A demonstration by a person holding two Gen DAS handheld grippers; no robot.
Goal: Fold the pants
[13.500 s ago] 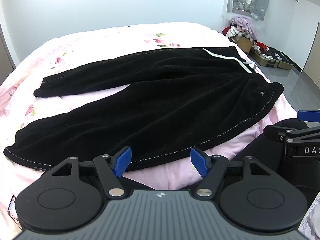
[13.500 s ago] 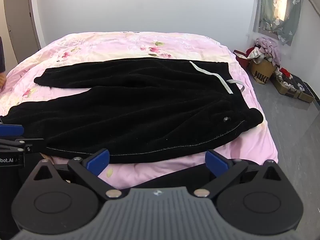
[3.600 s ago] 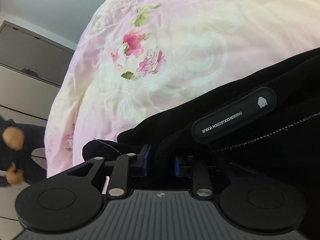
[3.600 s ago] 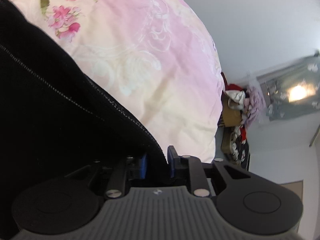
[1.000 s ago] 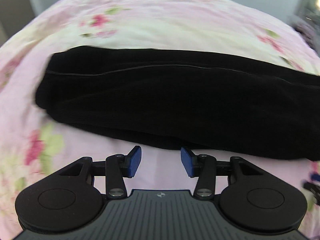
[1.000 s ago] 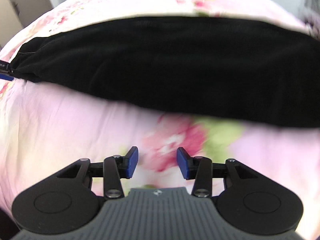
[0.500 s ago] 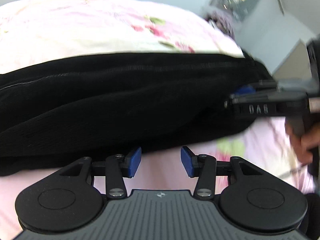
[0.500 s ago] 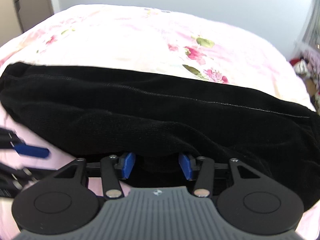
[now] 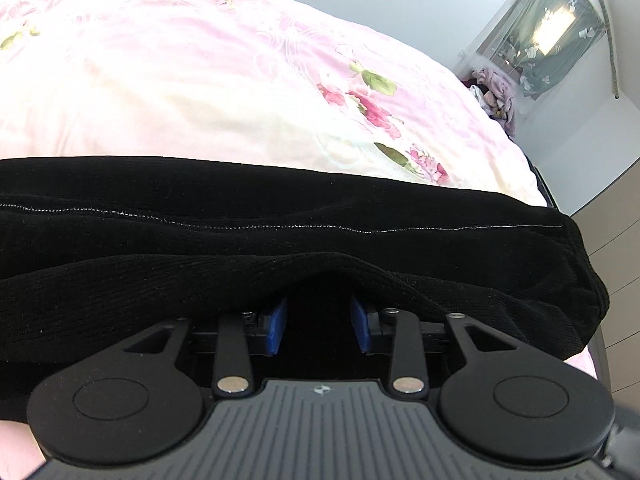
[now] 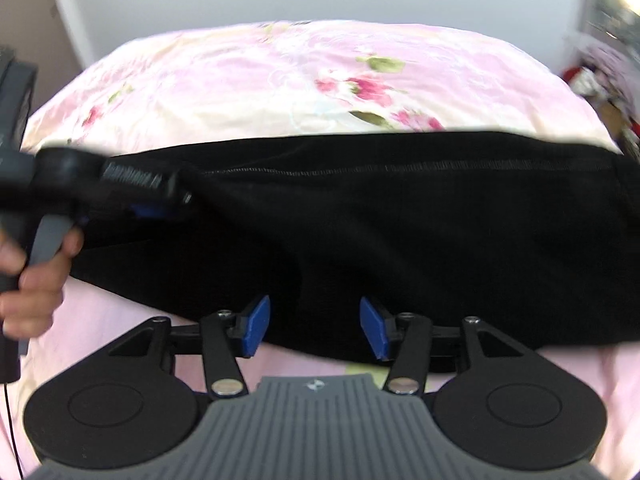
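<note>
The black pants (image 9: 320, 208) lie folded lengthwise in a long band across the pink flowered bed cover (image 9: 200, 80). My left gripper (image 9: 319, 326) has its blue fingertips tucked under a raised hump of the pants' near edge. Its jaws are closing with dark fabric between them, and the pads stand apart. In the right wrist view the pants (image 10: 400, 220) span the frame. My right gripper (image 10: 314, 328) hovers over their near edge, jaws opening slightly, and the cloth is not pinched. The left gripper (image 10: 148, 212) shows blurred at the left, held by a hand (image 10: 32, 280).
The bed cover (image 10: 280, 80) stretches far behind the pants. A pile of clothes (image 9: 492, 92) and a curtained window (image 9: 560, 32) are at the far right, and bare floor (image 9: 624, 260) runs past the bed's right side. A red and white heap (image 10: 588, 80) is blurred.
My left gripper slid in to the pants' near edge, pushed its tips under the fabric and narrowed its jaws. My right gripper rose back out of the cloth, so its pads show clear.
</note>
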